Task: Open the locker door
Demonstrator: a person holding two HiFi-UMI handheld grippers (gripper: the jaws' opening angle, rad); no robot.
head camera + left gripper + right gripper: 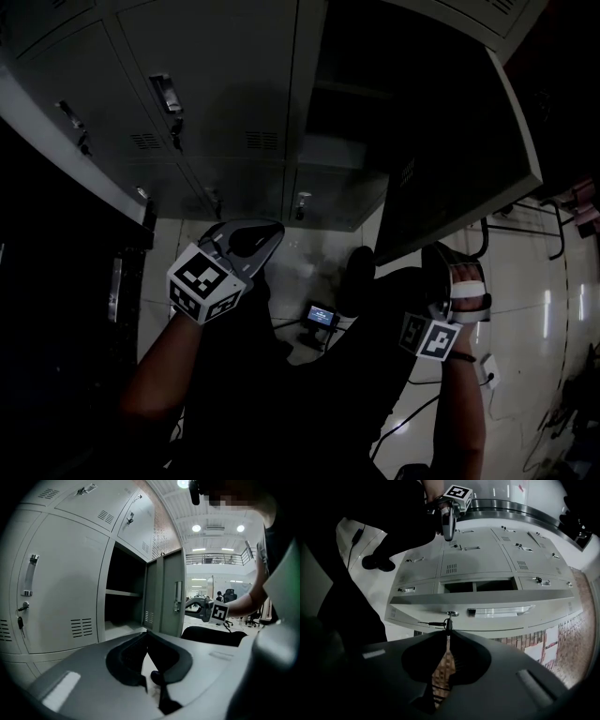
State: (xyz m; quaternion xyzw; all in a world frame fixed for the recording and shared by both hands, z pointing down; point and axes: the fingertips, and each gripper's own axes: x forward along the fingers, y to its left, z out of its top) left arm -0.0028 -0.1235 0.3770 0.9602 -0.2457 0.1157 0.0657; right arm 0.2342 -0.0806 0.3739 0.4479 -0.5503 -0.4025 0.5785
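The grey locker door (459,141) stands swung open beside its dark compartment (337,94). In the left gripper view the same door (166,592) is ajar, edge toward me. In the right gripper view its lock (451,614) carries a black key (448,623), left of the recessed handle (501,611). My right gripper (447,632) has its tips closed on that key; it also shows at the door's lower edge (433,251) and at the lock (188,604). My left gripper (272,230) hangs apart, low before the lockers, jaws shut (147,632) and holding nothing.
Closed grey lockers (61,597) with handles and keys fill the wall to the left. On the shiny floor lie a small lit screen device (321,317) and cables. A metal chair frame (525,225) stands right of the door. The person's shoe (356,272) is below the lockers.
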